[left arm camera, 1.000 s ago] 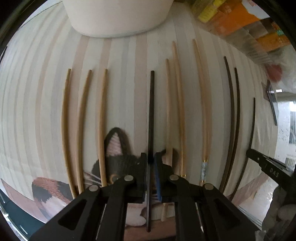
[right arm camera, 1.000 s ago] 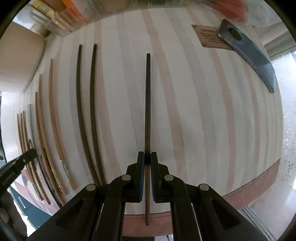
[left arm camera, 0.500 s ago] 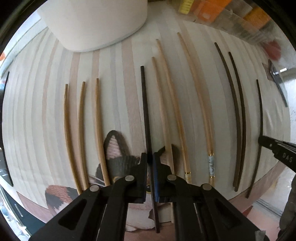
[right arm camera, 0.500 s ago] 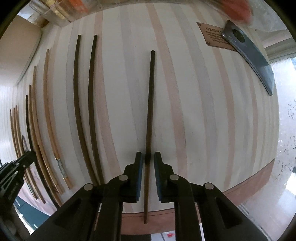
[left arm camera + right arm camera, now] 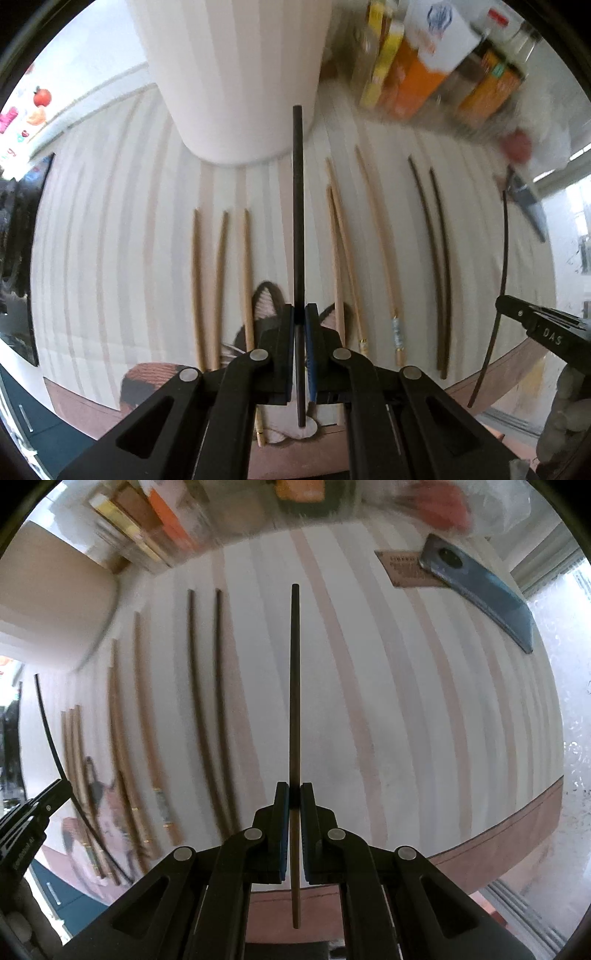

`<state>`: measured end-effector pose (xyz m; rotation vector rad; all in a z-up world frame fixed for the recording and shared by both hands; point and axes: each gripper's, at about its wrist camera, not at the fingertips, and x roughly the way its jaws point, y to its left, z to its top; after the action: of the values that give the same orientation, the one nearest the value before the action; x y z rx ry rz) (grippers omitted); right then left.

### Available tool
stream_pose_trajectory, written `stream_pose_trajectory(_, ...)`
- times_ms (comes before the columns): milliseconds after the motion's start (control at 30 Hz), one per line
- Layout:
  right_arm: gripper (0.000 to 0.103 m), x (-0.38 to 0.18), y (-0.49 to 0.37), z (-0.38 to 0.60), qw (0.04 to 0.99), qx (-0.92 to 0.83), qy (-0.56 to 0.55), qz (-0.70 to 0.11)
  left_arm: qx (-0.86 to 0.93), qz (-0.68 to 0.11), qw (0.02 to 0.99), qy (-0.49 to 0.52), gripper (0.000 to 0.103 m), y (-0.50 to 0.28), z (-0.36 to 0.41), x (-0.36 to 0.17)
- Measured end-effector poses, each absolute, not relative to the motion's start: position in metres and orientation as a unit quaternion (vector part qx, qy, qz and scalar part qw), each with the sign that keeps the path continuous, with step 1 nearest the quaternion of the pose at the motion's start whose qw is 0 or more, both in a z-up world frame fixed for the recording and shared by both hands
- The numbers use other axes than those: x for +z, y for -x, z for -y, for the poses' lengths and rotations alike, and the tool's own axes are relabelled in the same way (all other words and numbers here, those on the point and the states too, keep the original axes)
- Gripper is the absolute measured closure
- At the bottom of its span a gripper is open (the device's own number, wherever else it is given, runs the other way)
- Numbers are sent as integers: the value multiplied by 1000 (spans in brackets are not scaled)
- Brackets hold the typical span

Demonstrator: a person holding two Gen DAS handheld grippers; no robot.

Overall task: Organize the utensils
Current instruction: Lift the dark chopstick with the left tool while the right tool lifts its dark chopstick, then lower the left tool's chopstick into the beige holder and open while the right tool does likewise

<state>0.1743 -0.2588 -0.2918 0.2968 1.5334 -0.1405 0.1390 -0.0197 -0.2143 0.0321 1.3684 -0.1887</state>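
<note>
My left gripper is shut on a black chopstick and holds it lifted above the striped mat. My right gripper is shut on a dark brown chopstick, also lifted; it shows in the left wrist view. On the mat lie three light wooden chopsticks at the left, three more right of centre, and a dark brown pair. The right wrist view shows the dark pair left of my held stick.
A white cylindrical container stands at the back of the mat. Boxes and jars line the back right. A dark phone and a brown card lie at the mat's far right. A cat picture is on the mat's near edge.
Both grippers have risen with their chopsticks off the mat. The views pulled back and tilted up, showing the container and boxes.
</note>
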Motion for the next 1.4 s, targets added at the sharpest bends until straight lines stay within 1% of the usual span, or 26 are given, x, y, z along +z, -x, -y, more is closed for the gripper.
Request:
stream_pose_trajectory(67,97,-278,-173,255,719,-54,-134,-680,-88,-620,780,-6,100,-141,1,-190)
stream_pose_trajectory(233,97,-239,-185,258,747,-29,-140,-649,-95,-576,812,14,101,-145,-5,-149)
stream_pose_trajectory(267,97,-241,-194,254,751,-26,-141,-644,-96,-567,818,16,101,-147,-7,-139)
stream_pose_trajectory(500,97,-169,-223,244,796,16,-152,-586,-112,-489,864,37,101,-150,-17,-66)
stream_pose_trajectory(533,97,-162,-226,239,801,20,-153,-578,-113,-479,870,40,101,-153,-12,-63)
stream_pose_trajectory(667,97,-123,-244,228,823,44,-154,-545,-125,-434,891,53,103,-162,-18,-19)
stream_pose_trajectory(767,97,-93,-259,220,840,59,-150,-517,-130,-403,904,60,103,-168,-14,3)
stream_pose_trajectory(867,97,-71,-276,212,854,68,-153,-493,-142,-394,906,67,103,-178,-24,20)
stream_pose_trajectory(933,97,-64,-288,207,855,73,-157,-489,-154,-403,899,81,103,-183,-27,16)
stream_pose_trajectory(967,97,-63,-291,205,855,73,-157,-489,-155,-407,896,89,101,-185,-30,10)
stream_pose_trajectory(1033,97,-70,-294,202,852,65,-147,-498,-155,-438,880,98,94,-191,-29,-16)
stream_pose_trajectory(1100,97,-85,-291,202,847,51,-136,-512,-150,-463,868,97,71,-195,-27,-49)
stream_pose_trajectory(1133,97,-102,-287,205,838,42,-134,-527,-149,-473,863,96,69,-196,-25,-61)
stream_pose_trajectory(1267,97,-160,-266,227,805,2,-139,-576,-138,-541,828,58,68,-200,-5,-135)
stream_pose_trajectory(1333,97,-184,-254,240,790,-18,-147,-595,-140,-578,802,58,69,-200,5,-170)
stream_pose_trajectory(1400,97,-206,-241,254,775,-37,-157,-610,-135,-603,784,57,69,-200,14,-191)
